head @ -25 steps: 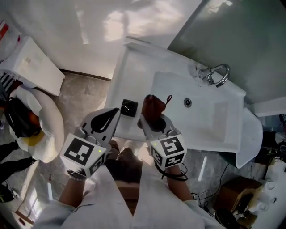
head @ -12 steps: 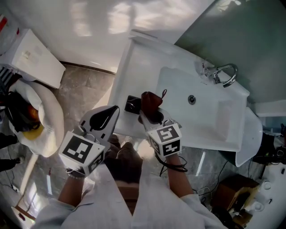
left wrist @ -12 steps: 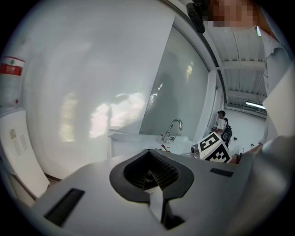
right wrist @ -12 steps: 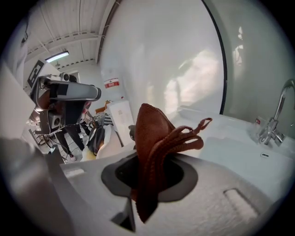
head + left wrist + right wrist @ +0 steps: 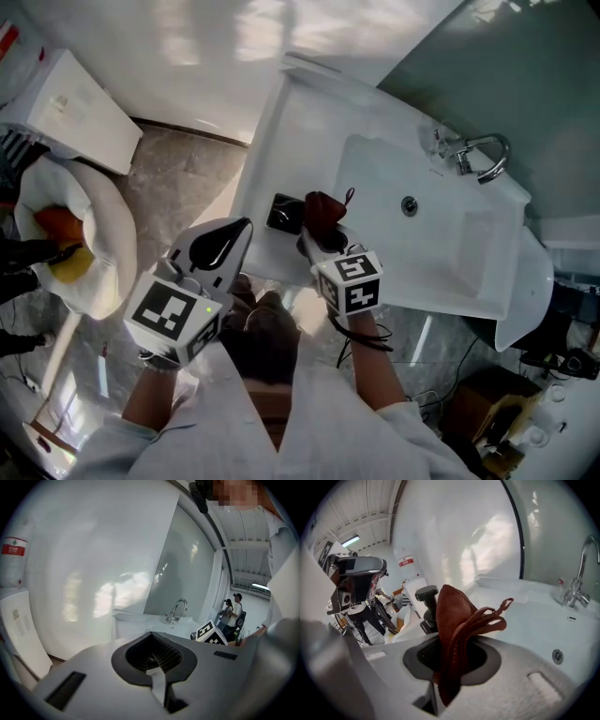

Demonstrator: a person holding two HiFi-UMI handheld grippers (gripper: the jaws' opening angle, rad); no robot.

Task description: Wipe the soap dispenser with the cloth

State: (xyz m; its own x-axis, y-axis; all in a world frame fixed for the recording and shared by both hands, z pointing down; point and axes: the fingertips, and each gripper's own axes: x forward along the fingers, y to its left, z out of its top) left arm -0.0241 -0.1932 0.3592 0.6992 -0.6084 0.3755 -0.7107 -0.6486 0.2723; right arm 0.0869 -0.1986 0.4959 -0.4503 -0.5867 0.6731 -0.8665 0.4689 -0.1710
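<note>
The black soap dispenser (image 5: pixel 284 213) stands on the left ledge of the white sink (image 5: pixel 309 122). In the right gripper view its pump head (image 5: pixel 427 606) shows just left of the cloth. My right gripper (image 5: pixel 323 242) is shut on the dark red cloth (image 5: pixel 324 214), which sticks up out of the jaws (image 5: pixel 457 630) right beside the dispenser; whether they touch I cannot tell. My left gripper (image 5: pixel 221 246) hangs off the sink's front left corner, below and left of the dispenser. It is shut with nothing in it (image 5: pixel 157 665).
A chrome faucet (image 5: pixel 480 156) and drain (image 5: pixel 409 204) lie at the basin's far side. A white bag-lined bin (image 5: pixel 89 248) and a white box (image 5: pixel 70 117) are on the floor to the left. Boxes and cables (image 5: pixel 506 417) crowd the lower right.
My right gripper has carried the cloth forward and left, closing the gap to the dispenser. The left gripper has hardly moved.
</note>
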